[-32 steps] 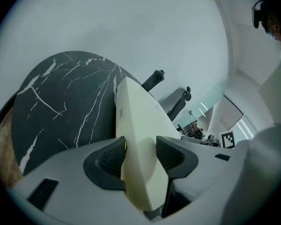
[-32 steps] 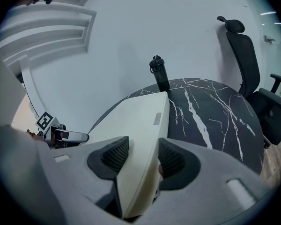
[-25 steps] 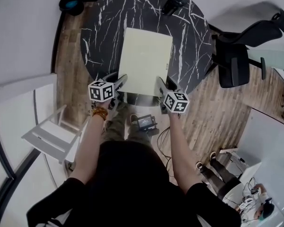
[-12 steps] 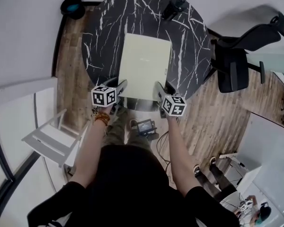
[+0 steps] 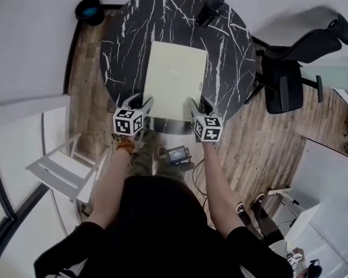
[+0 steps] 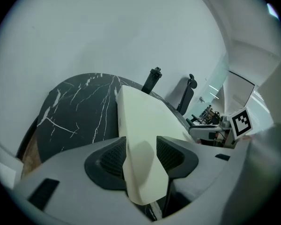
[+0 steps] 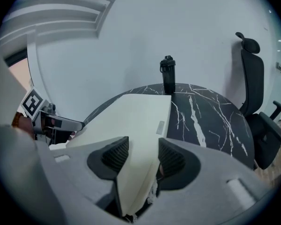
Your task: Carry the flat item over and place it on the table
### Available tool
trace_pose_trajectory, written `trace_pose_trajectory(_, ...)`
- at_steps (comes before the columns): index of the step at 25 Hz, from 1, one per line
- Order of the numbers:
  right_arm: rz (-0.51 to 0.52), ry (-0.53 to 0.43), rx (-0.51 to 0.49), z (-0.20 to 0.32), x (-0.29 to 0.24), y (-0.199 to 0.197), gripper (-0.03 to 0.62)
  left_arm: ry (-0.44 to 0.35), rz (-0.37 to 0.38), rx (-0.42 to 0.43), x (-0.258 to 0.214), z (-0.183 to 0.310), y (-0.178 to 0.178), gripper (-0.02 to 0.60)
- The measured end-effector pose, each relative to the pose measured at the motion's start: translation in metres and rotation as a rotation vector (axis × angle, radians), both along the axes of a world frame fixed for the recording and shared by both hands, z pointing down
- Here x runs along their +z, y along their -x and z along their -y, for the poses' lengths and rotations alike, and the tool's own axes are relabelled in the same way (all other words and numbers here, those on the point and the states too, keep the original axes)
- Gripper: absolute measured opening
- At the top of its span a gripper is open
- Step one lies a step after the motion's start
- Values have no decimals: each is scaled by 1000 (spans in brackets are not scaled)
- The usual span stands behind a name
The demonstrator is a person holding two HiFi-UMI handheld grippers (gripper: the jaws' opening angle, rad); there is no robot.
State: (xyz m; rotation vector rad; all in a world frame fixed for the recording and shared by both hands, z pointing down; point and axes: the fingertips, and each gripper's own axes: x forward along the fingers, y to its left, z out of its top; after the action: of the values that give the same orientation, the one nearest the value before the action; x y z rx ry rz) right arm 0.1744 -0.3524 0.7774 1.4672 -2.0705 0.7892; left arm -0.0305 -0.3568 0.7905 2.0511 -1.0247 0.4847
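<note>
A pale cream flat board [image 5: 175,80] lies lengthwise over the round black marble table [image 5: 120,45]. My left gripper [image 5: 144,104] is shut on its near left corner, and my right gripper [image 5: 195,106] is shut on its near right corner. In the left gripper view the board [image 6: 140,125] runs between the dark pads [image 6: 113,157] of the left gripper [image 6: 139,154]. The right gripper view shows the same board [image 7: 136,125], a small grey label on it, clamped in the right gripper [image 7: 139,157]. Whether the board rests on the table I cannot tell.
A black bottle [image 5: 210,8] stands at the table's far edge. A black office chair [image 5: 293,74] is at the right. A dark round bin [image 5: 88,8] sits by the wall at the far left, white shelving [image 5: 58,167] at the near left, a small device [image 5: 177,153] on the wooden floor.
Both grippers have carried the board a little farther over the table, and the view has shifted with them. Their hold on the near corners is unchanged.
</note>
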Motion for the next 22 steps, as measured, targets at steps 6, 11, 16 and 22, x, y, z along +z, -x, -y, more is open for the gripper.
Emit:
trace_pose_trajectory(6, 12, -60, -11, 5, -27, 0, 192, -72, -15, -7, -30, -1, -7, 169)
trace_pose_trajectory(11, 9, -91, -34, 0, -47, 0, 189, -154, 5, -30, -56, -2, -11, 131)
trace_pose_trajectory(16, 2, -124, -41, -12, -65, 2, 139, -200, 24, -23, -74, -9, -16, 103)
trace_pose_trajectory(22, 5, -153, -63, -29, -82, 8, 133, -227, 32, -10, -90, -25, -22, 72)
